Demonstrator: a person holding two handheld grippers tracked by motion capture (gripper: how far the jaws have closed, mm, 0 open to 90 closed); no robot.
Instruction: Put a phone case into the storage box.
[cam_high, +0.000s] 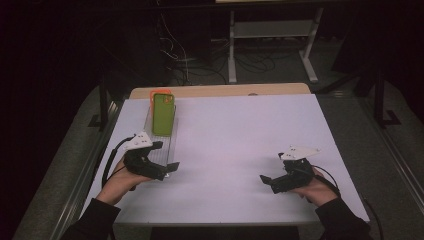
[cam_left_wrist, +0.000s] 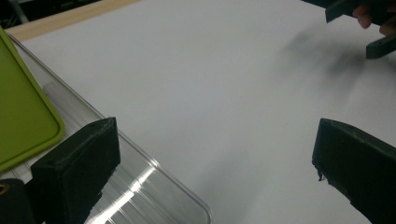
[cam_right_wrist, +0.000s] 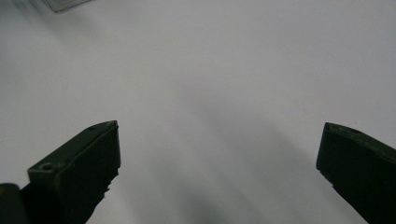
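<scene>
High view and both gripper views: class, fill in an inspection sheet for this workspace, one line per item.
Surface: white table, bare in the middle.
Job's things: green case lying on a clear tray; an orange case behind it.
Clutter: nothing seen.
Grippers: left gripper open at the tray's near end; right gripper open over bare table.
Cables: one trails from each gripper; more on the floor beyond.
Surroundings: dark room, white frame behind.

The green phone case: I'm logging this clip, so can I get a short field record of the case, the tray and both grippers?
green phone case: lies flat on the clear tray, far left of the table
orange case: peeks out behind the green one
clear tray: ribbed plastic, on the white table
left gripper: open, at the tray's near end, holding nothing
right gripper: open, over bare table, holding nothing
</scene>
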